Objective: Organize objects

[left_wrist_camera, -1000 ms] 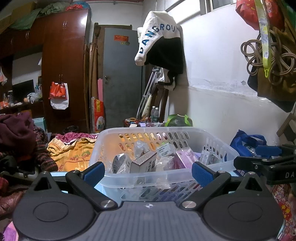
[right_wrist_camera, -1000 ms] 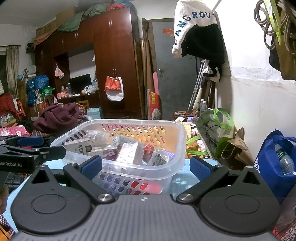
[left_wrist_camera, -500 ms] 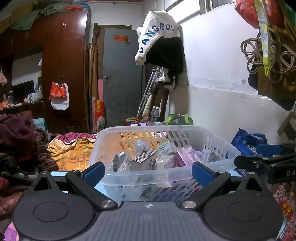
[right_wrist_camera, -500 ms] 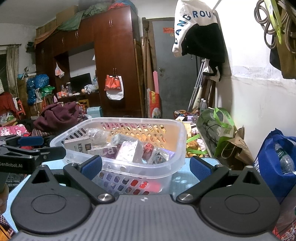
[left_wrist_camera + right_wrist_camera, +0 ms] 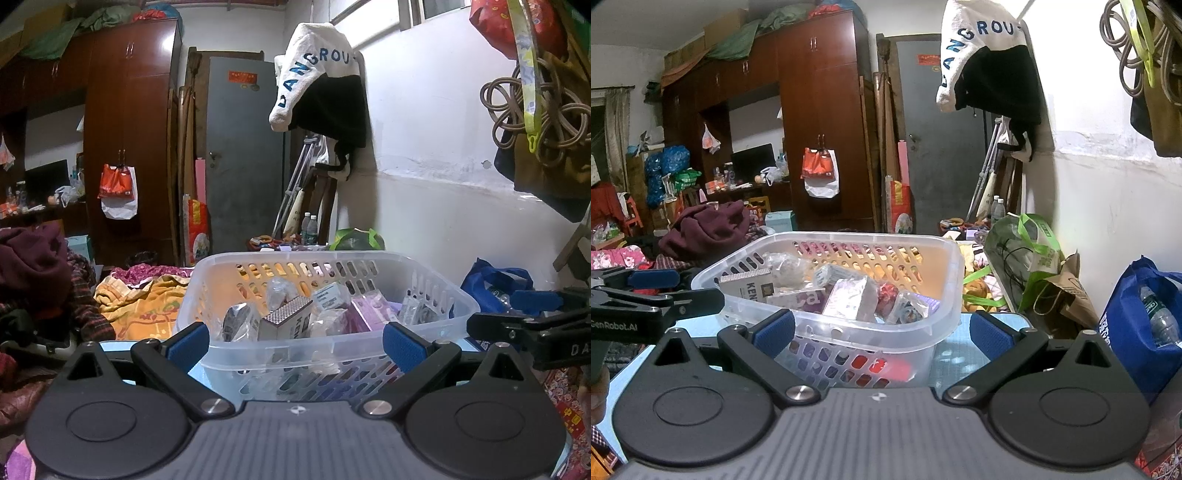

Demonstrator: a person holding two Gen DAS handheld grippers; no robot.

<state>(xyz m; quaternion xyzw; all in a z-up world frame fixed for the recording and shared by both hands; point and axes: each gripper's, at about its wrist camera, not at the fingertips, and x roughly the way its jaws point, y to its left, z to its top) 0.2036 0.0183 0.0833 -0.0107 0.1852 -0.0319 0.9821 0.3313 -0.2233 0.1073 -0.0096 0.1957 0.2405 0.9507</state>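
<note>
A clear plastic basket [image 5: 332, 349] stands on a light blue table, filled with several small packets and boxes, among them a grey matchbox-like box [image 5: 286, 319] and a purple pack [image 5: 364, 312]. My left gripper [image 5: 295, 345] is open and empty, its blue pads either side of the basket's near wall. My right gripper [image 5: 882, 332] is open and empty in front of the same basket [image 5: 923, 332]. The right gripper also shows at the right edge of the left wrist view [image 5: 532, 325], and the left gripper at the left edge of the right wrist view [image 5: 653, 295].
A blue bag [image 5: 1145, 325] with a water bottle and a green bag [image 5: 1023, 258] sit to the right by the white wall. Piled clothes [image 5: 37, 280] and an orange cloth [image 5: 144, 302] lie to the left. A brown wardrobe [image 5: 820, 129] stands behind.
Both views have risen slightly, so the basket sits a little lower in frame and more of its contents show. Both grippers stay open.
</note>
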